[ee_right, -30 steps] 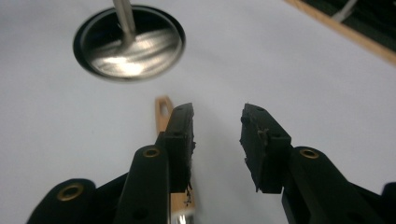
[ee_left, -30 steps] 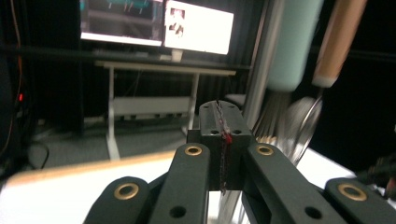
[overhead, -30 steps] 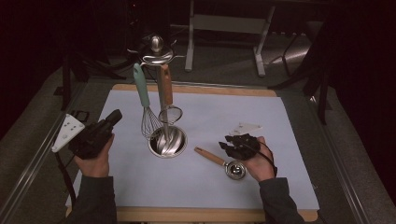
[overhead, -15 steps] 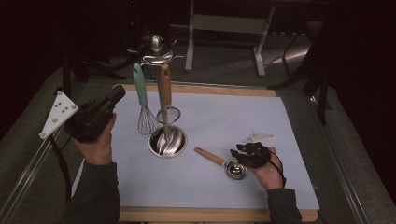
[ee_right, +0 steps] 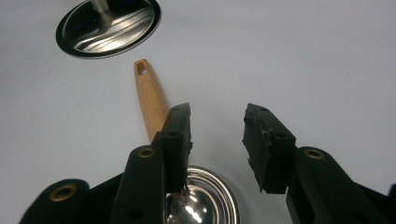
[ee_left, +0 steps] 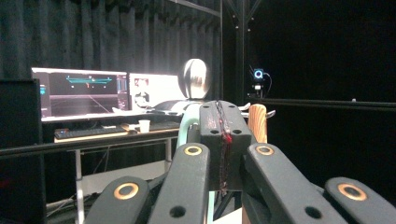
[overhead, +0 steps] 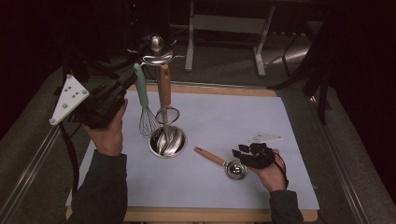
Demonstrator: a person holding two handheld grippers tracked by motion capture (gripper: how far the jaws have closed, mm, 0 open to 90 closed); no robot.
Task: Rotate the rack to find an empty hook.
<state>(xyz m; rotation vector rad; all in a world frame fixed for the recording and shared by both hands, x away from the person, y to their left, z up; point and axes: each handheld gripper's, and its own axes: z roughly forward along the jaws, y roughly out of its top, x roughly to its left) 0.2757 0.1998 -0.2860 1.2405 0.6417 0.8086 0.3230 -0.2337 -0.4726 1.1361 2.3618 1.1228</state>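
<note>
A steel utensil stand (overhead: 167,142) holds a teal-handled whisk (overhead: 141,88) and a wooden-handled strainer (overhead: 163,86). My left gripper (overhead: 127,80) is raised at the left, level with the handle tops, and shut on nothing. In the left gripper view its jaws (ee_left: 219,116) are pressed together before the stand's knob (ee_left: 195,78). A wooden-handled steel scoop (overhead: 212,157) lies on the mat. My right gripper (overhead: 241,152) hovers low over the scoop's bowl, open, its jaws having just been opening. In the right gripper view (ee_right: 217,116) the scoop handle (ee_right: 149,95) runs behind the left jaw; the pads touch nothing.
A pale mat (overhead: 233,112) covers the wooden table. The stand's round base (ee_right: 108,25) sits left of centre. Monitors (ee_left: 79,93) on a desk stand beyond the table. Metal frame legs (overhead: 191,37) rise behind the far edge.
My left gripper has risen and swung in toward the top of the stand. The right hand has shifted slightly right and nearer, beside the scoop.
</note>
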